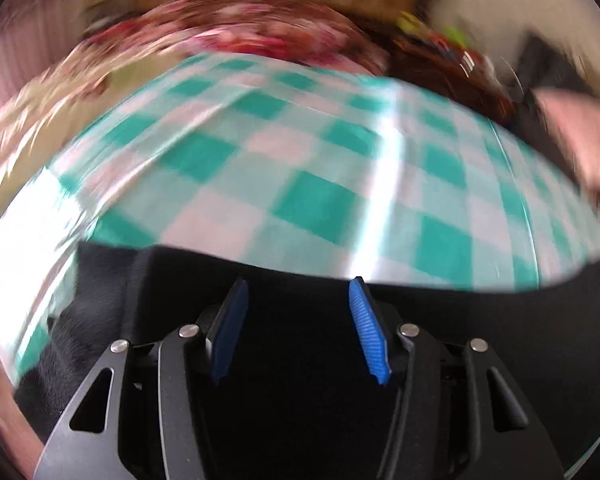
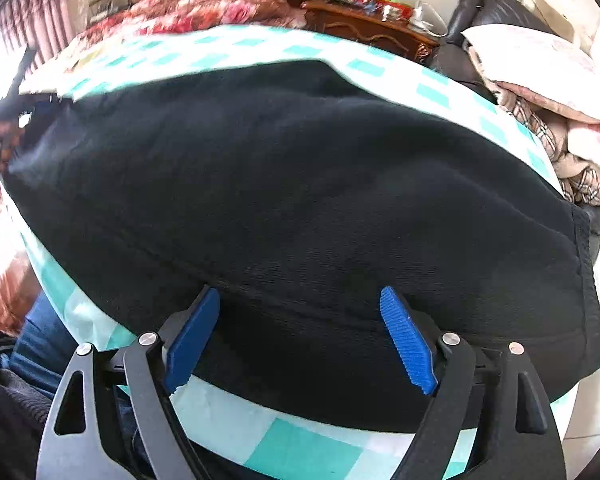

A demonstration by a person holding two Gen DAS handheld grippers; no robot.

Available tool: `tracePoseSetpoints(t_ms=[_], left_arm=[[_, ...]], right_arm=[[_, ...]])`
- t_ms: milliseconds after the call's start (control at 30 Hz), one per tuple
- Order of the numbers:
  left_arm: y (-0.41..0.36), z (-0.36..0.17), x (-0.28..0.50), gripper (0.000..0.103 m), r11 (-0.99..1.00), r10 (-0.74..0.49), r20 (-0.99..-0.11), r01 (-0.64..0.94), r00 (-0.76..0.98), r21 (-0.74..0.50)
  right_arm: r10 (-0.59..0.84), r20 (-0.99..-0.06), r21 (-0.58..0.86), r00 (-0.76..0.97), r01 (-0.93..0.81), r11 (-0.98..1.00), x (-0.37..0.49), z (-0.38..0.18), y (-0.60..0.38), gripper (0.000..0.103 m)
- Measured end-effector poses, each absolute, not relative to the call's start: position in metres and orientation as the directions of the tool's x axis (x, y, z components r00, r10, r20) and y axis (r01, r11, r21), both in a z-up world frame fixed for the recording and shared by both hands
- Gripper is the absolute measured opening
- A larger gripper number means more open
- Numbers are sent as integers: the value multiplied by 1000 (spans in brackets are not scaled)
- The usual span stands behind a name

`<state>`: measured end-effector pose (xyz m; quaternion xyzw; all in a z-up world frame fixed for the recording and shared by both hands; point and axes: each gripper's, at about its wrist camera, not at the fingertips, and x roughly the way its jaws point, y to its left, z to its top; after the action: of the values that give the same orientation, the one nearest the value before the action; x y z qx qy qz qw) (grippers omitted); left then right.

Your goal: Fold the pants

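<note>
A: What is shown in the left wrist view?

B: The left claw [image 1: 298, 294] is seen spread wide and empty. The pants [image 1: 440, 344] lie directly beneath and just beyond it, on the checked bedsheet [image 1: 300, 168]; the frame is blurred.

A: And in the right wrist view?

B: The right claw [image 2: 300, 300] is likewise held wide, nothing gripped, over the near hem. The pants [image 2: 284, 184] are laid left to right across the bedsheet [image 2: 300, 452], extending far of the claw; the right claw is judged nearer.
</note>
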<state>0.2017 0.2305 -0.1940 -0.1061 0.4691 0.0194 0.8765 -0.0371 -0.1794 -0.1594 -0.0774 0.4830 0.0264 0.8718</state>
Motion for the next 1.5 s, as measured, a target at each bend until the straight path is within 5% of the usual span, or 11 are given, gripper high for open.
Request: tracePoseSetpoints(t_ms=[233,367,567,733,900,1100,1500], left_arm=[[217,-196,193,59,997,45,-830,-77,555,3],[205,-173,182,55,987,98,-807,-160,583,4],[80,-124,170,26,981,-188,-711,161,677,-107],[-87,-107,175,25,822,-520,-668,525,533,-221],[-255,-132,184,22,657,-610,-724,716,322,-235],[-336,-184,210,13,704,-520,-815,669,257,-239],[-344,-182,222,13,728,-542,-785,634,298,-262]], right_arm=[[-184,-759,-81,625,190,978,18,-118,-297,83],[-373,-783,-172,498,403,899,45,-130,-372,83],[-318,-846,-95,428,465,880,34,-167,-414,84],[-324,-833,-75,448,488,870,28,-170,-415,85],[-337,-823,-83,458,490,868,28,-172,-412,86],[-332,-818,-74,470,487,870,27,-173,-413,87],[-351,-804,-87,480,488,869,26,-174,-409,87]])
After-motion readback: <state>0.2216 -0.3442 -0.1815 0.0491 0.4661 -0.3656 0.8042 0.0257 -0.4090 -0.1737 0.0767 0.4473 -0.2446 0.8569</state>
